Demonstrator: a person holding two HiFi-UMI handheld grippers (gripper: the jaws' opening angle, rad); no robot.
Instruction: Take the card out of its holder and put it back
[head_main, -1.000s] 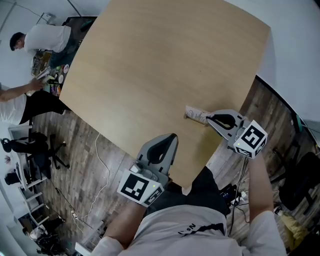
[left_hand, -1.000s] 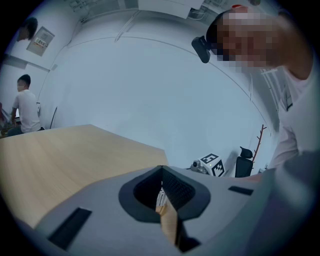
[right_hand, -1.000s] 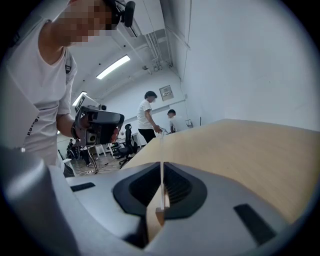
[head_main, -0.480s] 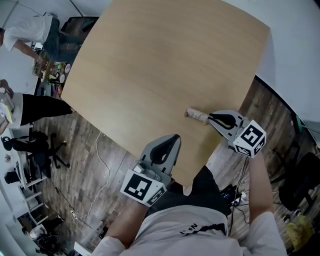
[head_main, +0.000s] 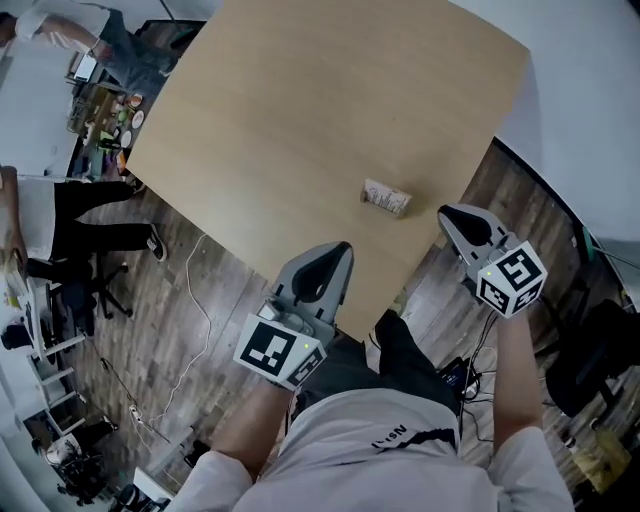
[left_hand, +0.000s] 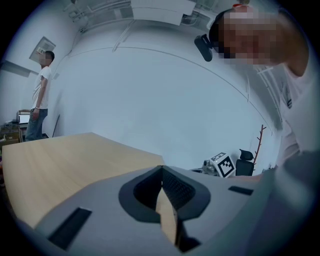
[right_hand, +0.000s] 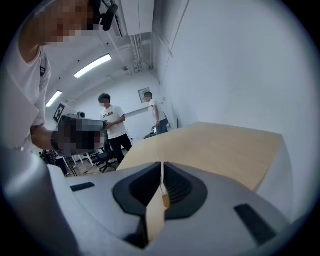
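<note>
Card holder, small and pale (head_main: 386, 197), is seen lying on the light wooden table (head_main: 300, 120) near its front edge. Grey left gripper (head_main: 338, 258) and grey right gripper (head_main: 450, 215) are held clear of it, jaws pressed together on nothing.

Card holder (head_main: 386, 197) on table (head_main: 300, 120), near edge

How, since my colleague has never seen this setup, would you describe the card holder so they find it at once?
Start at the light wooden table filling the head view. Near its edge on the person's right, just beyond the shut right gripper, lies the card holder, a small pale oblong. It is the only thing on the tabletop.
</note>
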